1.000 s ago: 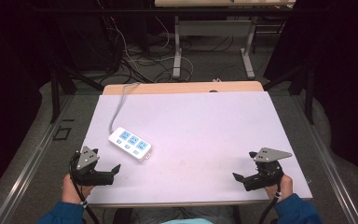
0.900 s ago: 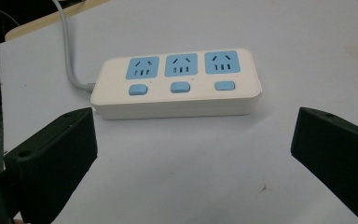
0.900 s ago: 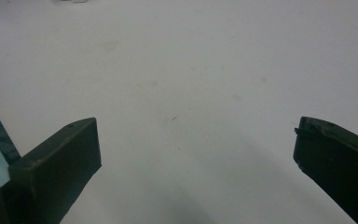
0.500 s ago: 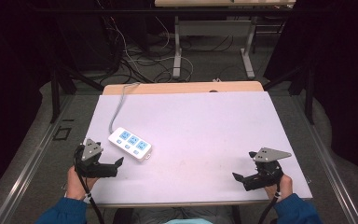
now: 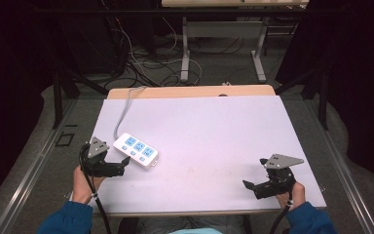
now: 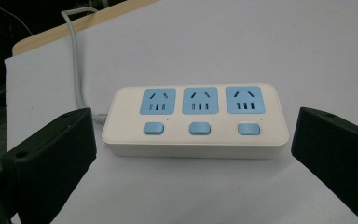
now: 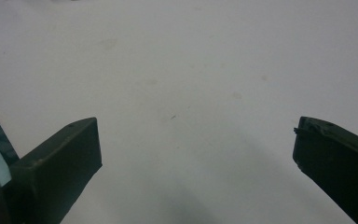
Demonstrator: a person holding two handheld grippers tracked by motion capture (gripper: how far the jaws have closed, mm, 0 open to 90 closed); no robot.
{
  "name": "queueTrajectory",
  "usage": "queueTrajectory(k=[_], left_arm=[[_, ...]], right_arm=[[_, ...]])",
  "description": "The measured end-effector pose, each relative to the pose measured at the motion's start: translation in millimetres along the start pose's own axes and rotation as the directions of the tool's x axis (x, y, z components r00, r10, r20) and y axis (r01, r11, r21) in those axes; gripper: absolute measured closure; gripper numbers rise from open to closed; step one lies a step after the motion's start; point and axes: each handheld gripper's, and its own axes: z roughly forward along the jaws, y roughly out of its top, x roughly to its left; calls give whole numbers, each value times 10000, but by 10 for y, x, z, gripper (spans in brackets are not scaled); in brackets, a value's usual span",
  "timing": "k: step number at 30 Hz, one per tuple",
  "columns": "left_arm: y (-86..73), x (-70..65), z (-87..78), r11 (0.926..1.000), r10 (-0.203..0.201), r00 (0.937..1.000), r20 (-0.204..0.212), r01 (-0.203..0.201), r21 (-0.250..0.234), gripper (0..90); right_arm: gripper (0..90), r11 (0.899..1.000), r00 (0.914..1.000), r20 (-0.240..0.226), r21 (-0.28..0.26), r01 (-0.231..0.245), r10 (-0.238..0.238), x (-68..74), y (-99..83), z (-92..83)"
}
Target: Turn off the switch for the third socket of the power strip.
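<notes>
White power strip (image 6: 195,122) with blue sockets lies just ahead of the left gripper (image 6: 193,154), jaws wide and empty. Right gripper (image 5: 265,184) also gapes, empty. Likely best to straddle the strip squarely before closing.

The left gripper (image 5: 121,165) sits at eight o'clock, jaws spread wide and pointing toward three. The right gripper (image 5: 251,187) sits at four o'clock, jaws spread wide and pointing toward nine.

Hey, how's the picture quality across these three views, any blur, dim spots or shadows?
High view: table evenly lit, surroundings nearly black, image soft. Left gripper view: power strip sharp and bright, with a soft shadow along its front edge. Right gripper view: dim and grey, with a faint shadow between the open jaws.
</notes>
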Motion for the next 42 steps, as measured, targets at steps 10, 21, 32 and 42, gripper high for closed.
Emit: queueTrajectory(k=[10, 21, 32, 42], left_arm=[[64, 52, 105, 9998, -220, 9997, 120, 220, -1, 0], [140, 47, 235, 9996, -276, 9991, 328, 276, -10, 0], [181, 52, 342, 9996, -297, 9984, 476, 295, 40, 0], [211, 24, 419, 9996, -239, 9967, 777, 225, 186, 63]], right_arm=[[6, 10000, 10000, -23, 62, 3, -2, -3, 0, 7], [6, 10000, 10000, -9, 61, -78, 78, 1, -1, 14], [7, 9999, 10000, -34, 68, -89, 89, -2, -3, 18], [8, 10000, 10000, -26, 46, -25, 25, -1, -4, 19]])
